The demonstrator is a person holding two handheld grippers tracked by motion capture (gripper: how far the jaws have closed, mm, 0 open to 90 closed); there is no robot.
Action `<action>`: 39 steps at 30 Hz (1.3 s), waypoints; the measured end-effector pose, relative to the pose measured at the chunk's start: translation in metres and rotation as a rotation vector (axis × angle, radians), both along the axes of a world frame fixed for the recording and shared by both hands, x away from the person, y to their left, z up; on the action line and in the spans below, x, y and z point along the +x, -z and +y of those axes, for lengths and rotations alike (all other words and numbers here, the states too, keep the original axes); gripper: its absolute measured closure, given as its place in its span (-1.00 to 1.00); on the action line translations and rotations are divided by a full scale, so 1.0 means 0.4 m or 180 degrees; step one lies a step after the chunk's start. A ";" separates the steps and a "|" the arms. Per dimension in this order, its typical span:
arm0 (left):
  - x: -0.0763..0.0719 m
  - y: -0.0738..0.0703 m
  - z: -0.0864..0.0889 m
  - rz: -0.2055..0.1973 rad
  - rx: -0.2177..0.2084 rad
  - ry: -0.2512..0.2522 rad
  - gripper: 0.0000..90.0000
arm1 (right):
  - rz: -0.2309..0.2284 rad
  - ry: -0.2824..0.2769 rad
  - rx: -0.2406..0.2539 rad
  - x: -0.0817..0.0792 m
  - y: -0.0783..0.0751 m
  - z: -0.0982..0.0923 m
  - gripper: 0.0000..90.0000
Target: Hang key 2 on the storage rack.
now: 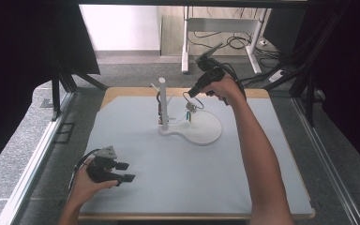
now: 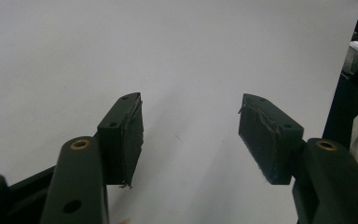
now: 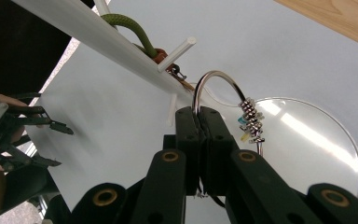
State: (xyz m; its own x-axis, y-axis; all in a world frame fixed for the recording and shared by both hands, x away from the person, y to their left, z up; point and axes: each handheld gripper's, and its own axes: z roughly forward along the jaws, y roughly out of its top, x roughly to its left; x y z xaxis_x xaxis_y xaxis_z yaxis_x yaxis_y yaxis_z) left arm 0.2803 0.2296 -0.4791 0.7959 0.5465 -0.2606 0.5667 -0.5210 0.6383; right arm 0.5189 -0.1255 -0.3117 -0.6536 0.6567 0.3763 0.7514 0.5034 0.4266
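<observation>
While the right gripper [image 3: 199, 122] pinches the thin silver metal ring with small charms [image 3: 216, 79] between fully closed jaws, just above the round white base [image 3: 328, 154], it should carry the ring level onto a free peg of the white stand [image 3: 179, 48]. A green cord [image 3: 133, 27] already hangs nearby and could snag. The left gripper [image 2: 191, 135] waits wide open and empty over the grey table mat [image 1: 178, 173].

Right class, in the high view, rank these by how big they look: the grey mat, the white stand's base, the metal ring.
1. grey mat, easily the largest.
2. white stand's base, a rounded plate on the mat.
3. metal ring, smallest, pinched in the right tool above the base, so slightly nearer the camera; the order still holds.
</observation>
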 end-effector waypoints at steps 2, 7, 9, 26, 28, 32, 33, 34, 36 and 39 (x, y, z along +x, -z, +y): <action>0.000 0.000 0.000 0.0000 -0.0002 0.0005 -0.10 | 0.0011 0.0000 -0.0013 0.006 0.007 0.005 0.96; 0.000 0.000 0.001 -0.0002 -0.0006 0.0008 -0.10 | 0.0020 0.0022 0.0014 0.023 0.019 0.022 0.95; 0.000 -0.001 0.002 -0.0008 -0.0010 0.0017 -0.10 | 0.0010 0.0012 -0.0053 0.029 0.023 0.033 0.95; 0.004 0.003 0.000 -0.0002 -0.0013 0.0059 -0.11 | -0.0039 -0.0023 -0.0028 0.070 0.025 0.078 0.95; 0.004 0.004 -0.001 -0.0003 -0.0011 0.0059 -0.11 | -0.0060 -0.0032 -0.0016 0.069 0.022 0.085 0.95; 0.004 0.004 -0.001 -0.0005 -0.0014 0.0061 -0.11 | -0.0073 -0.0083 -0.0009 0.063 0.020 0.105 0.95; 0.004 0.004 -0.001 -0.0005 -0.0014 0.0061 -0.11 | -0.0073 -0.0083 -0.0009 0.063 0.020 0.105 0.95; 0.005 0.004 -0.001 -0.0005 -0.0010 0.0056 -0.11 | -0.0078 -0.0091 -0.0014 0.062 0.022 0.109 0.95; 0.004 0.005 -0.004 0.0004 -0.0009 0.0063 -0.11 | -0.0078 -0.0134 -0.0026 0.055 0.026 0.120 0.95; 0.004 0.006 -0.004 0.0006 -0.0004 0.0055 -0.11 | -0.0073 -0.0171 -0.0009 0.048 0.029 0.127 0.95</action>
State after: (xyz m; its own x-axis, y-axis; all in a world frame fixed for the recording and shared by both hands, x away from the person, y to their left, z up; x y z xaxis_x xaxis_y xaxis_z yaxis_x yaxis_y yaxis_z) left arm 0.2819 0.2279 -0.4814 0.8047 0.5325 -0.2626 0.5588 -0.5299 0.6379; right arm 0.5382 -0.0745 -0.3235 -0.6964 0.6214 0.3592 0.7133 0.5440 0.4419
